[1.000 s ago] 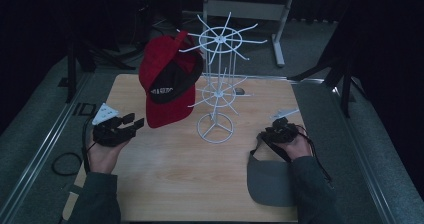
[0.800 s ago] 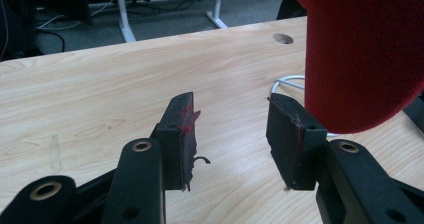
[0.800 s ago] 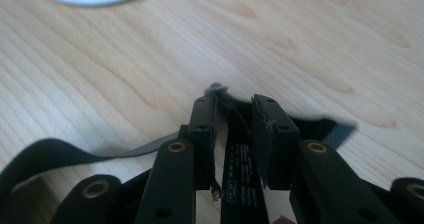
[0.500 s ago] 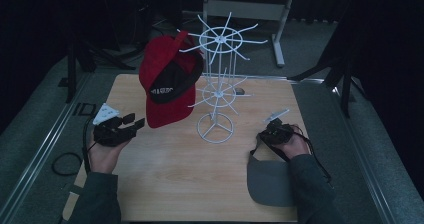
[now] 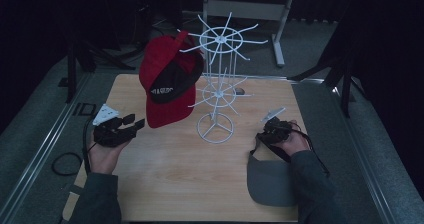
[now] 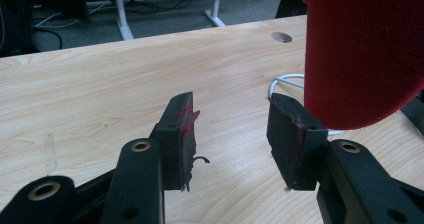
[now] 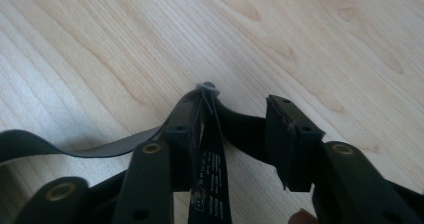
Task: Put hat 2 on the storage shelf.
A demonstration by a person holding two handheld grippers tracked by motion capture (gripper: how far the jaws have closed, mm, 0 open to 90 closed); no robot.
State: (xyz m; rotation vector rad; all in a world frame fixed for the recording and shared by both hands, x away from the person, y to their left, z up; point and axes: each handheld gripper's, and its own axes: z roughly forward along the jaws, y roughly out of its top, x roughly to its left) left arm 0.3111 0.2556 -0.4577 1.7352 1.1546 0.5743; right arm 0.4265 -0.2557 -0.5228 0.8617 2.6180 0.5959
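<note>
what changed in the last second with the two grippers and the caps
The right gripper slid slightly toward the person at the grey cap's strap; its fingers stand open around the strap. The left gripper, the red cap on the white rack and the grey cap stayed put.

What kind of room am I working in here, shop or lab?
Probably a lab or recording room, not a shop: one bare wooden table on grey carpet, dark surroundings with black stands and a desk frame behind. The white wire rack carries just one red cap; a grey cap lies by the right gripper.
</note>
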